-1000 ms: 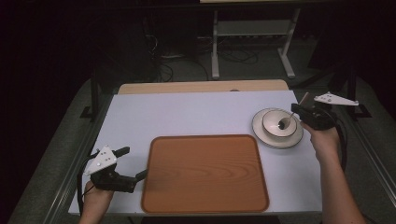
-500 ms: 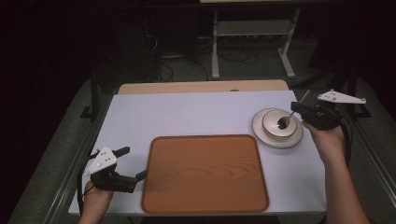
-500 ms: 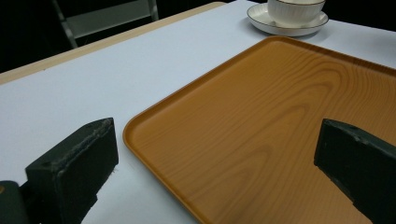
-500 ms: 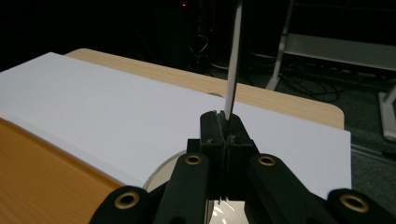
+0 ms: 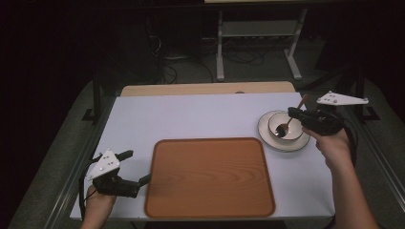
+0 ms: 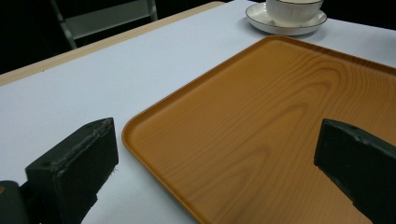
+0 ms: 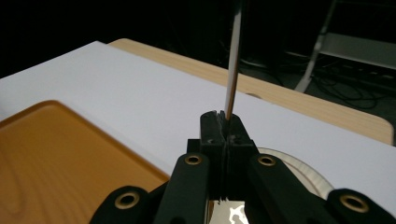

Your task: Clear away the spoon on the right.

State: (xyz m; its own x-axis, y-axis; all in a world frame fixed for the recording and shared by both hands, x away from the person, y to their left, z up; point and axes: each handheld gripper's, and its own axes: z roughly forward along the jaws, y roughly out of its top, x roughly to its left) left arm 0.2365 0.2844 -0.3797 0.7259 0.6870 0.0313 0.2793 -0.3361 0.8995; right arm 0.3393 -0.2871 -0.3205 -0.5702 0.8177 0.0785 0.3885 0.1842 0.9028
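Lifted since a second ago, my right claw (image 5: 295,114) grips the spoon (image 5: 288,122) upright over the bowl (image 5: 282,125) beneath it; my left claw (image 5: 134,168) waits open beside the tray (image 5: 208,176)

A metal stand (image 5: 258,43) rises beyond the worktop's (image 5: 200,119) far edge, with cables (image 5: 172,62) lying on the floor beside it.

No legible text, label, brand, number or sign anywhere: none on the tray (image 5: 209,179), the saucer (image 5: 265,134), the table (image 5: 191,117) or either gripper's plate.
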